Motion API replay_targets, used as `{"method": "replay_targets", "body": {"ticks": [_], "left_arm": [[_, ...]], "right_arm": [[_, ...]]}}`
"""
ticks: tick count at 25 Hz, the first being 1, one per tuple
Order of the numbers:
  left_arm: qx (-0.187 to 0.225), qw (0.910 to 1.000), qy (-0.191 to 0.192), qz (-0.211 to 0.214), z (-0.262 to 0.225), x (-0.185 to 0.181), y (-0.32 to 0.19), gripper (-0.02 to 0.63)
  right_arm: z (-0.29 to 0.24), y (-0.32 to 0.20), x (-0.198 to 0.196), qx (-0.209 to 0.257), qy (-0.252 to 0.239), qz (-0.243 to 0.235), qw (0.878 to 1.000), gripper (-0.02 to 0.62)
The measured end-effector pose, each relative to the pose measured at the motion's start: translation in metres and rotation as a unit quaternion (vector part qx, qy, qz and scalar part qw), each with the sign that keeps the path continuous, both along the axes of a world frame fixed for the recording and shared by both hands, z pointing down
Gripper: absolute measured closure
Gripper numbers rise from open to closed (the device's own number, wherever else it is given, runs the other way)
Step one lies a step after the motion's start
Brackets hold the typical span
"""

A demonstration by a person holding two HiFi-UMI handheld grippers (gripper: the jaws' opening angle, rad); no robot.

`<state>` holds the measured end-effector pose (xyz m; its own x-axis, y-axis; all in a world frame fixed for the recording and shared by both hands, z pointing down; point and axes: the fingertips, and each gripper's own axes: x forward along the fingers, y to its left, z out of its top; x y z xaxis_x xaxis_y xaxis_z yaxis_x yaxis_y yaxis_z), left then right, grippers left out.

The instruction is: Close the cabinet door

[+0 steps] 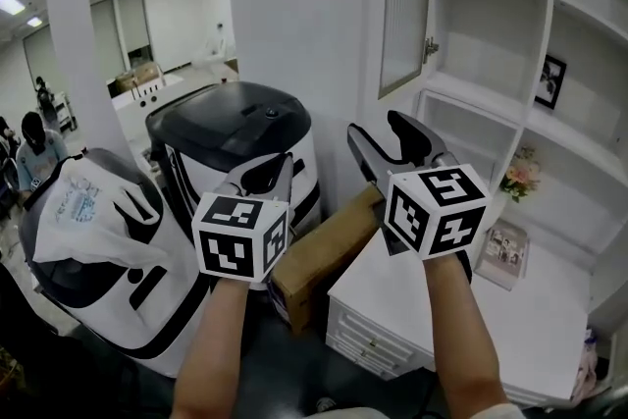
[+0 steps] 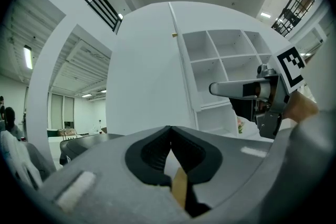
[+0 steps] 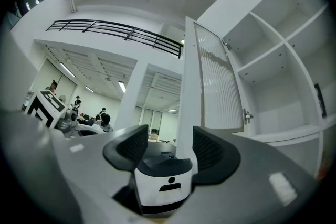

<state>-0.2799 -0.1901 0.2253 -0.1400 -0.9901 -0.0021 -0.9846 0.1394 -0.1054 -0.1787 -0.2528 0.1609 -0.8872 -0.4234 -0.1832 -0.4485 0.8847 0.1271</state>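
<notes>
Cabinet door [image 1: 404, 5] hangs swung out from the left edge of the upper shelf bay, above the counter's [image 1: 412, 294] left corner, not yet touched. Right gripper [image 1: 381, 137] has its jaws spread wide on nothing and looks lined up with the door's free edge; left gripper [image 1: 263, 174] is pinched together, empty. Best bet: set the right gripper on the outer frame near the free edge, not the ribbed glass, then push along the hinge arc and ease off at the end.

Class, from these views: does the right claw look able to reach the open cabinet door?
Probably yes. The right claw is open, the cabinet door shows its free edge lined up between the jaws, and nothing stands between them.
</notes>
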Motion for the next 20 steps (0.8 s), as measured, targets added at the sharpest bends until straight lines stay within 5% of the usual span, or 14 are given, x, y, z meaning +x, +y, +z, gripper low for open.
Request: {"method": "replay_targets", "body": {"ticks": [20], "left_arm": [[0.031, 0.9977, -0.006, 0.060, -0.010, -0.008, -0.099, 0.605]], "right_arm": [[-0.017, -0.064, -0.035, 0.005, -0.032, 0.038, 0.999, 0.316]]}}
